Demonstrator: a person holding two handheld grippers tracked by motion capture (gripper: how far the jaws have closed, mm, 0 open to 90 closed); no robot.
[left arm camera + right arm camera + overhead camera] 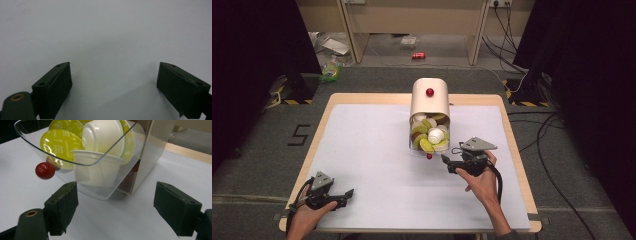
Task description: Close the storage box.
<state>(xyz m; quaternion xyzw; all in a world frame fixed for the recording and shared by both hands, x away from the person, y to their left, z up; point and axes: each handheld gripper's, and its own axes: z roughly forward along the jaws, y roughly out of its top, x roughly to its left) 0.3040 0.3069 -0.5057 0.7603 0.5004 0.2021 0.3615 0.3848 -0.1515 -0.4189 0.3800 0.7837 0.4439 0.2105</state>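
The right gripper point(445, 160), a black two-jaw tool with a grey three-cornered plate on top, is held in the person's right hand point(482, 180) with its jaws spread wide and nothing between them. Seen in the right gripper view, its dark padded fingers point(62, 206) stand on either side of open white surface, pointing at the clear plastic pull-out drawer point(100, 187) just ahead, close but not touching it. A small round red knob point(45, 170) sticks out from the drawer's front wall. The drawer is packed with coffee capsules: cream-white plastic cups point(96, 171) and ones with lime-green foil lids point(61, 143) printed with small lettering. The drawer stands drawn out of a cream-coloured, round-topped capsule dispenser point(430, 97) bearing a second red knob point(430, 92) on its top, set toward the far middle of the white-covered wooden table point(377, 165). Well apart, at the table's near left corner, the left gripper point(348, 192) rests low in the person's left hand point(304, 217), its jaws also wide open and empty over bare white tabletop. Beyond the table lie grey floor and trailing black cables point(552, 125).
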